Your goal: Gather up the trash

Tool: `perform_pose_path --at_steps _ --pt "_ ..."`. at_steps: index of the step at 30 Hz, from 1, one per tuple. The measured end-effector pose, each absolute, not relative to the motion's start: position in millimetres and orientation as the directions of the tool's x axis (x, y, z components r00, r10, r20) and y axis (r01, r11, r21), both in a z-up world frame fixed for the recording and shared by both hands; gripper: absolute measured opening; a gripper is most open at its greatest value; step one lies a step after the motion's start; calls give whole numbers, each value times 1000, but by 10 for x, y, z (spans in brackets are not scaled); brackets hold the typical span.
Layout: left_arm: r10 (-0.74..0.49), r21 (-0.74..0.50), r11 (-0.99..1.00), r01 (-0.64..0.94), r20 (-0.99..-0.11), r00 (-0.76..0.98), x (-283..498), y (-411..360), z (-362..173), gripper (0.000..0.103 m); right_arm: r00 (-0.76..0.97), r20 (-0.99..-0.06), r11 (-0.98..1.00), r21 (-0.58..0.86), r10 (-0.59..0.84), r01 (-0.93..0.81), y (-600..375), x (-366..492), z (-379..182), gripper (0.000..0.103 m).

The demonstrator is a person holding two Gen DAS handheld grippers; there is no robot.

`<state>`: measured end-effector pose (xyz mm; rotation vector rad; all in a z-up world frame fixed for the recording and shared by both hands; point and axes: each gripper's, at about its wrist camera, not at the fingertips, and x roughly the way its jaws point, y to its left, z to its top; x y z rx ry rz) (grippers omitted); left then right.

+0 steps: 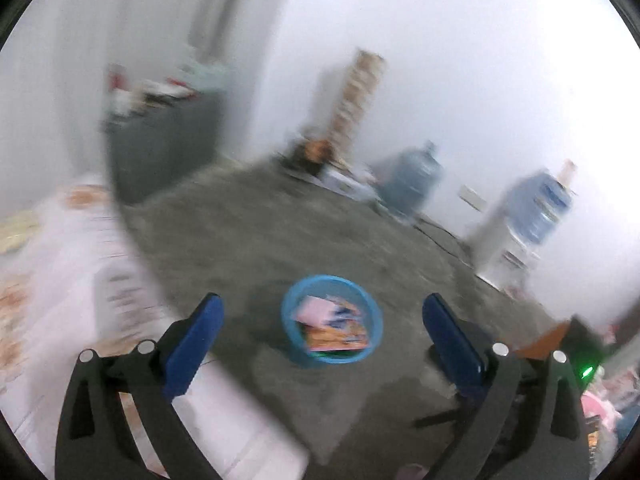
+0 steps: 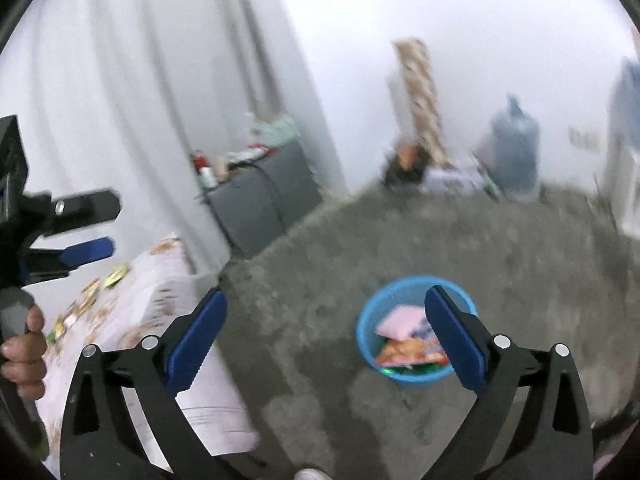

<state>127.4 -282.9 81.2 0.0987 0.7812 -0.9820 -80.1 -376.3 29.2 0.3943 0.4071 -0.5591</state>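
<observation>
We see both tools raised above the grey floor [image 1: 248, 240], and both frames are smeared by blur. The left tool [image 1: 322, 332] has its blue pads [image 1: 192, 344] spread wide apart with nothing between them; through the gap we look down on the blue basket [image 1: 289, 320], which stands on the floor well below. The right tool [image 2: 326, 332] is likewise spread wide and holds nothing; its right-hand pad [image 2: 456, 340] overlaps the basket [image 2: 366, 340] in that view, though the basket sits far beneath on the floor.

Inside the basket lies the trash [image 1: 334, 324]: a pale pink packet on top, an orange wrapper under it and a scrap of green at the bottom [image 2: 404, 350].

To the left of the floor we see the corner of a bed [image 2: 160, 304] with a white patterned cover, and small wrappers [image 2: 114, 276] scattered near its far edge. In the right wrist view the left tool [image 2: 86, 226] shows at the left edge, gripped by a hand [image 2: 24, 356].

Against the far wall stand a dark cabinet [image 2: 264, 196] with clutter on top, a tall patterned column [image 1: 358, 96], two blue water bottles [image 1: 412, 180] and a white stand [image 1: 504, 248] under one of them. White curtains [image 2: 132, 100] hang behind the bed.
</observation>
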Motion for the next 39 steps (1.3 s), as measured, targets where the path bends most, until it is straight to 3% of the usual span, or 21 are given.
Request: perform_pose_path --at_steps 5,9,13,16,23,31,39 --pt "-486 -95 812 576 -655 578 1081 -1681 792 98 821 -474 872 193 -318 449 -3244 -639 425 95" --pt "-365 -39 884 466 -680 636 922 -1015 550 98 738 -542 887 -30 -402 461 -2851 -527 284 95" --pt "-259 20 934 356 -646 717 692 -641 334 98 646 -572 861 -286 -505 419 -2383 -341 64 95" --pt "-225 28 945 327 -669 708 591 -507 169 98 632 -599 870 -365 -491 331 -2125 -353 -95 95" --pt "-190 -48 975 219 -693 695 368 -351 -7 98 580 -722 926 -273 -377 262 -1913 -358 -230 95" --pt "-184 -6 961 276 -758 625 117 -461 -181 98 574 -722 918 -242 -386 313 -1860 -469 -179 95" --pt "-169 5 967 256 -737 654 103 -461 -97 98 570 -723 913 -222 -389 342 -1962 -477 -141 95"
